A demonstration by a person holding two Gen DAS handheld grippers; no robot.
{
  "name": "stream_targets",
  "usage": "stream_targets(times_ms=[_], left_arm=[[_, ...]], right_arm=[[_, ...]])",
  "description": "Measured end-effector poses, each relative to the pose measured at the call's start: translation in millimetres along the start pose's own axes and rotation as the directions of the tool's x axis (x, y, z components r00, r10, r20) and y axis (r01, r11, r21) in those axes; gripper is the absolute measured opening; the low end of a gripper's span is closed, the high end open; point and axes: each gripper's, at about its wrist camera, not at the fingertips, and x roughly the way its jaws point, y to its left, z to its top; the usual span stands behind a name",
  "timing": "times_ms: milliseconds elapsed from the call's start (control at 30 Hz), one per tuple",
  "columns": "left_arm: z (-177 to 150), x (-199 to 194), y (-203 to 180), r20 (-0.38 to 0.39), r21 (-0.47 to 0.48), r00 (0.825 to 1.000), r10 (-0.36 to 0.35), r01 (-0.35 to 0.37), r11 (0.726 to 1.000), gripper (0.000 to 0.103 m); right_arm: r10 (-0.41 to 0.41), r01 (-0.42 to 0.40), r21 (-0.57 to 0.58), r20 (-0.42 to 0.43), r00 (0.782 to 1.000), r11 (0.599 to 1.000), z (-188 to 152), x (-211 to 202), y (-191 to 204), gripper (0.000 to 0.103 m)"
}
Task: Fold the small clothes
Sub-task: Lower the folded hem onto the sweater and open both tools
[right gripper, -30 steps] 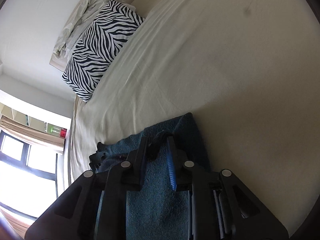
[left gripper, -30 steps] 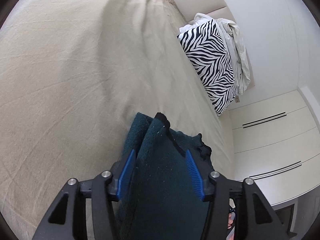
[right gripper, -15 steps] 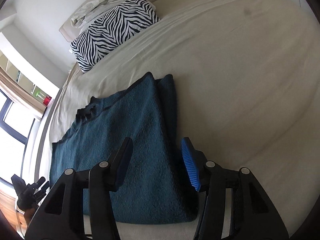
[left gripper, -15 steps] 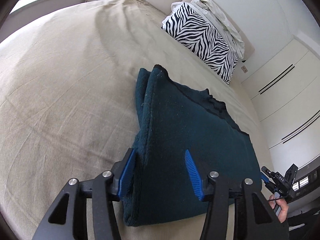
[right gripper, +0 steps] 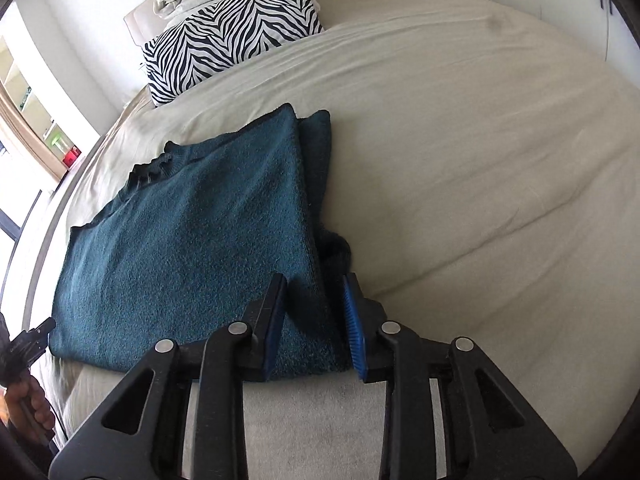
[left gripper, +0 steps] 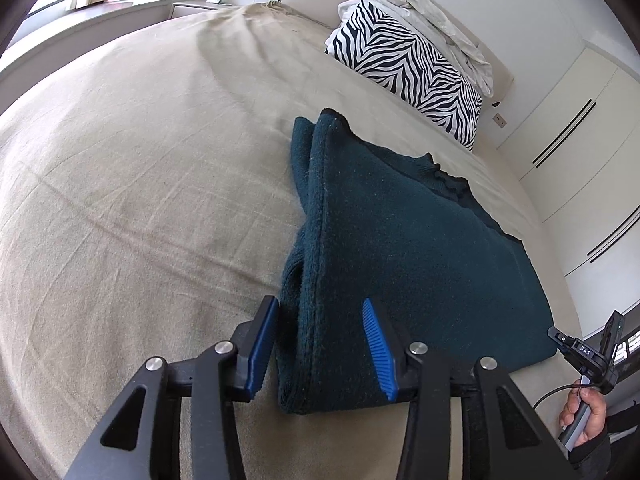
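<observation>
A dark teal knitted sweater [left gripper: 400, 248] lies folded flat on the beige bed sheet [left gripper: 140, 168]. It also shows in the right wrist view [right gripper: 192, 232]. My left gripper [left gripper: 320, 344] is open, its blue pads on either side of the sweater's near left folded corner. My right gripper [right gripper: 316, 320] is open a little narrower, its jaws on either side of the sweater's near right folded edge. Neither gripper pinches the cloth.
A zebra-print pillow [left gripper: 404, 68] with a crumpled white sheet [left gripper: 440, 28] on it lies at the head of the bed; it also shows in the right wrist view [right gripper: 228, 36]. White wardrobe doors [left gripper: 580, 140] stand to the right. A window [right gripper: 24, 112] is at left.
Both grippers have let go of the sweater and pulled back. The sweater, held up one second ago, now lies flat and folded on the bed.
</observation>
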Motion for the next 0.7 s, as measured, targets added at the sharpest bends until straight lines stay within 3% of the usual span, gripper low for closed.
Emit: stream_targets(times_ms=[167,267,433,700], left_arm=[[-2,-2,0,0.008,0.011,1.0,0.021,-0.021,1.0,0.028],[-3,-2,2,0.009,0.013,0.999,0.032,-0.032,0.999,0.014],[-3,-2,2,0.006,0.022,0.999,0.04,-0.04,0.999,0.011],[-5,-8,6,-0.009,0.019,1.0,0.03,-0.03,0.999,0.008]], right_arm=[[-0.014,0.014,-0.012,0.011,1.0,1.0,-1,-8,1,0.015],[-0.022,0.023,-0.029,0.011,1.0,0.999,-2,-11,3,0.007],[-0.018,0.018,-0.03,-0.003,1.0,0.999,-3,-14,4,0.005],[0.051,-0.05,0.083,-0.014,0.999,0.995,-8,-25,-17,0.005]])
